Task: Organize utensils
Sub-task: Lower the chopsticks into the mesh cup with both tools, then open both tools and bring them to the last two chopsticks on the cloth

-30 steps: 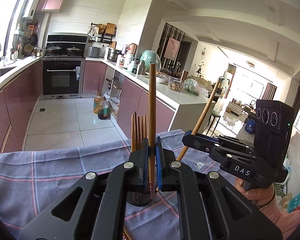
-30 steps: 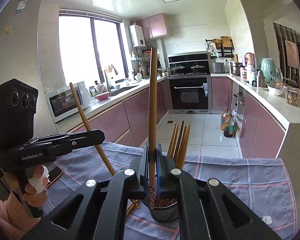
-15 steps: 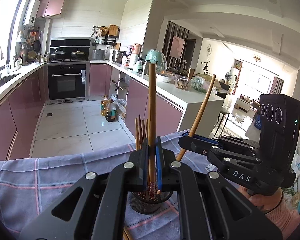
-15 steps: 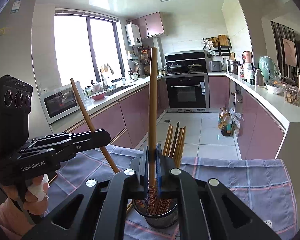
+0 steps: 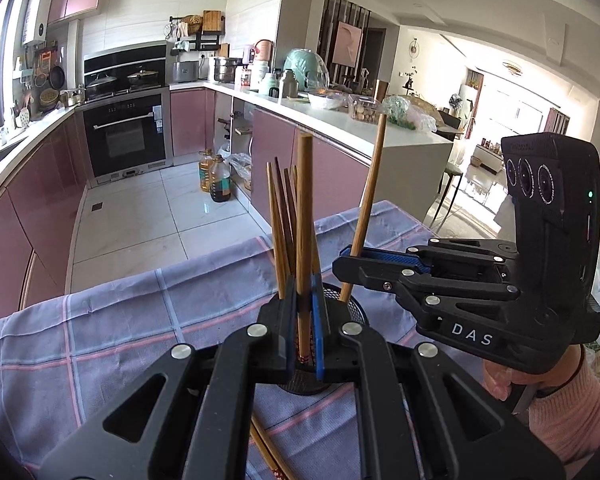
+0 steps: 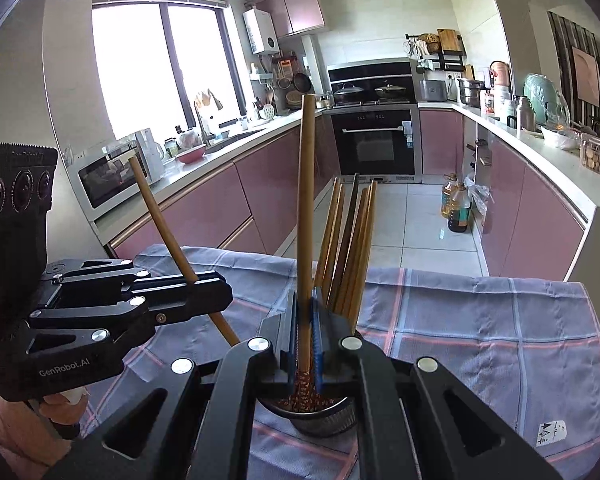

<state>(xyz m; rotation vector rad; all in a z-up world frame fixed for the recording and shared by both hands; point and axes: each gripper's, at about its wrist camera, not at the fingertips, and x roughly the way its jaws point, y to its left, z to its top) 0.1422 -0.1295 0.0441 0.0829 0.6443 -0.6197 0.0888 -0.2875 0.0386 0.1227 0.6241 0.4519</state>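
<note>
A black mesh holder (image 5: 352, 312) (image 6: 332, 418) stands on a plaid cloth (image 5: 140, 312) (image 6: 480, 320) with several wooden chopsticks (image 5: 280, 224) (image 6: 352, 248) upright in it. My left gripper (image 5: 303, 312) is shut on one chopstick (image 5: 303, 208), its lower end down in the holder. My right gripper (image 6: 305, 320) is shut on another chopstick (image 6: 306, 200), its lower end also in the holder. Each gripper shows in the other's view, the right gripper (image 5: 348, 262) from the right and the left gripper (image 6: 216, 292) from the left.
More chopsticks (image 5: 268, 452) lie on the cloth near me. Behind the table are pink cabinets (image 6: 228, 208), an oven (image 5: 126, 136), oil bottles (image 5: 216, 178) on the floor and a cluttered counter (image 5: 340, 116). A label tag (image 6: 552, 432) is on the cloth's corner.
Both grippers have lowered their chopsticks toward and into the holder. The holder has come closer in both views. Both stay shut.
</note>
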